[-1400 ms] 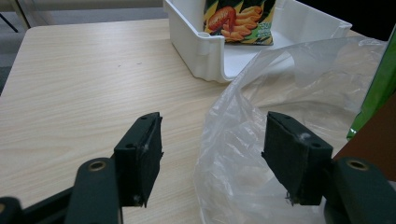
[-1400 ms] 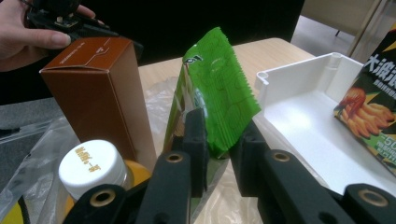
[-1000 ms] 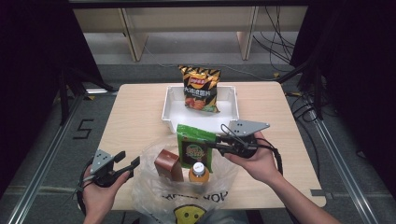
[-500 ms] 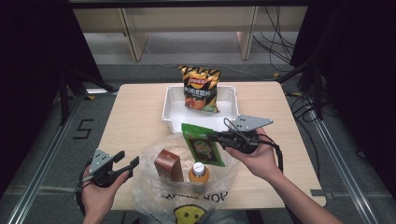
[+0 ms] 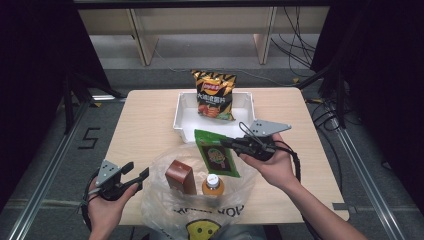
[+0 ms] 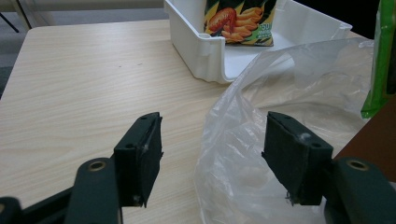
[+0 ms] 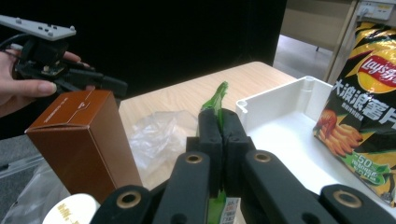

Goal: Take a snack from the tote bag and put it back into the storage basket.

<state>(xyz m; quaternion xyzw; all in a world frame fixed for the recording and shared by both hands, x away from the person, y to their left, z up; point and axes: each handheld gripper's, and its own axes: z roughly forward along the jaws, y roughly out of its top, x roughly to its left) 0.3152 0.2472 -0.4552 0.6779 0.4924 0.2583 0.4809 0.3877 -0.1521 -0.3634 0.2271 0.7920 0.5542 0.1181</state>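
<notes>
Right tool (image 5: 234,145) clamped on the green packet (image 5: 216,156), above the plastic bag (image 5: 165,210); left tool (image 5: 136,172) gapes empty; carry level to the white bin (image 5: 182,116).

The chip bag (image 7: 369,112) standing at the far side of the white bin (image 7: 289,126) carried the brand "Lay's" with large Chinese characters beneath it and the number "50" near its bottom edge. On the floor left of the table (image 5: 150,125), a "5" (image 5: 91,138) was marked. The plastic bag (image 5: 200,220) showed partial dark letters, unreadable.
</notes>
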